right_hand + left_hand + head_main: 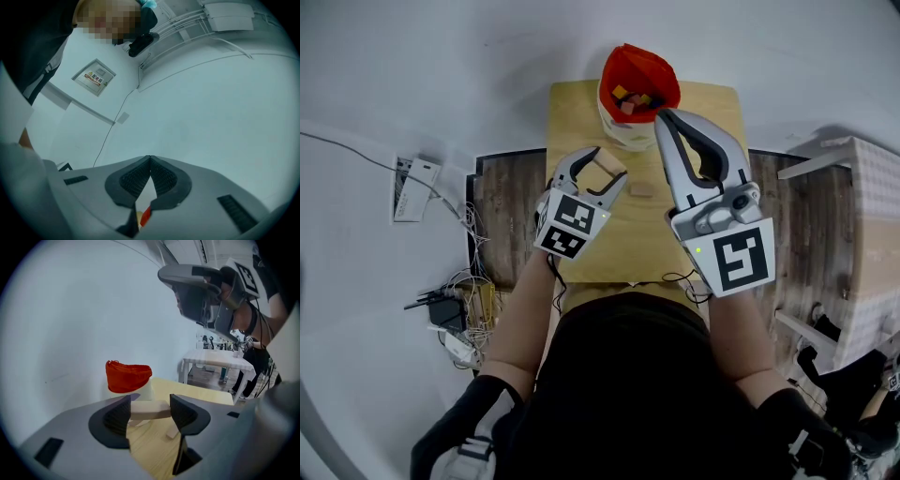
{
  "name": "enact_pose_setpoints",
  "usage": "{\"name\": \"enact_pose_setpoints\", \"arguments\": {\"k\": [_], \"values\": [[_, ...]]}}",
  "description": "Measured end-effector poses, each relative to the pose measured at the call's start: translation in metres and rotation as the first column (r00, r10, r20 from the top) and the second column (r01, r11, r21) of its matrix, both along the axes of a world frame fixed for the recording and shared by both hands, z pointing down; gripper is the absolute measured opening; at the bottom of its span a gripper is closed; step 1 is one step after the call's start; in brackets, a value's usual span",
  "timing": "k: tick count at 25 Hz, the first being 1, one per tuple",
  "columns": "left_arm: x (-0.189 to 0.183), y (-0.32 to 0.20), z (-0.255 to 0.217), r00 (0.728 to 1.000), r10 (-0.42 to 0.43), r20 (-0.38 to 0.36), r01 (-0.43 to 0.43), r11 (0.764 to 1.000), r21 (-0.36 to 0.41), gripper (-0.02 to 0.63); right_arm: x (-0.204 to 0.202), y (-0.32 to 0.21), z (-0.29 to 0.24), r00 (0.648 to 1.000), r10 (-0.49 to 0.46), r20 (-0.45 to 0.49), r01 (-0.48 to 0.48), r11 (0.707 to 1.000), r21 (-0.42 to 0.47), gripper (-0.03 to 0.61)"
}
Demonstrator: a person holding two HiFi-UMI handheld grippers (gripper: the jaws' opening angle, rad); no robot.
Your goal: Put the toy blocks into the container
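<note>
Left gripper (604, 167) up above wooden table (572, 108). Jaws squeeze pale wood block (149, 409) by its two ends. Held block off table, on near side of red-lined container (657, 73). One more pale block (642, 190) flat on table, just right of left gripper. Container at far edge of table, small coloured blocks (630, 101) inside. Right gripper (663, 116) jaws closed tip to tip, nothing held. In head view its tips sit by container's near rim.
</note>
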State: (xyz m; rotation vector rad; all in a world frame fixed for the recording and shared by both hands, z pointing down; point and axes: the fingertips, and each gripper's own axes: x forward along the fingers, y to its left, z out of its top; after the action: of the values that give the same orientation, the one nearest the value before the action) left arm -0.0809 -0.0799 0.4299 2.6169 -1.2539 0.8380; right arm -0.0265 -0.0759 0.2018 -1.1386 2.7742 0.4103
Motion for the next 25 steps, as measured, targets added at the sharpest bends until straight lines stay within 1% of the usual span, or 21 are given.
{"name": "enact_pose_setpoints", "arguments": {"k": [3, 6, 10, 14, 16, 19, 23, 25], "values": [[0.002, 0.004, -0.028, 0.999, -0.005, -0.047, 0.008, 0.998, 0.063, 0.273, 0.000, 0.000, 0.002, 1.000, 0.004, -0.006, -0.004, 1.000, -0.003, 0.025], [0.004, 0.008, -0.065, 0.996, 0.016, -0.083, -0.004, 0.990, 0.140, 0.273, 0.004, -0.001, 0.002, 1.000, 0.014, -0.008, -0.014, 1.000, -0.002, 0.025], [0.007, 0.012, -0.114, 0.991, 0.047, -0.121, -0.019, 0.974, 0.224, 0.273, 0.008, -0.002, -0.002, 1.000, 0.023, -0.002, -0.023, 1.000, 0.007, 0.025], [0.010, 0.016, -0.150, 0.984, 0.068, -0.165, -0.014, 0.950, 0.311, 0.273, 0.007, 0.001, -0.009, 1.000, 0.023, 0.003, -0.023, 0.999, 0.024, 0.025], [0.012, 0.016, -0.155, 0.981, 0.073, -0.180, -0.011, 0.947, 0.322, 0.273, 0.007, 0.001, -0.010, 1.000, 0.024, 0.003, -0.024, 0.999, 0.025, 0.025], [0.012, 0.014, -0.152, 0.982, 0.073, -0.175, -0.014, 0.949, 0.315, 0.273, 0.007, 0.000, -0.008, 1.000, 0.027, 0.002, -0.027, 0.999, 0.019, 0.025], [0.011, 0.005, -0.151, 0.989, 0.075, -0.128, -0.034, 0.953, 0.302, 0.273, 0.009, -0.003, -0.004, 0.999, 0.033, 0.002, -0.033, 0.999, 0.014, 0.025], [0.013, -0.002, -0.152, 0.990, 0.077, -0.120, -0.037, 0.952, 0.304, 0.273, 0.011, -0.005, -0.003, 0.999, 0.037, 0.003, -0.037, 0.999, 0.011, 0.025]]}}
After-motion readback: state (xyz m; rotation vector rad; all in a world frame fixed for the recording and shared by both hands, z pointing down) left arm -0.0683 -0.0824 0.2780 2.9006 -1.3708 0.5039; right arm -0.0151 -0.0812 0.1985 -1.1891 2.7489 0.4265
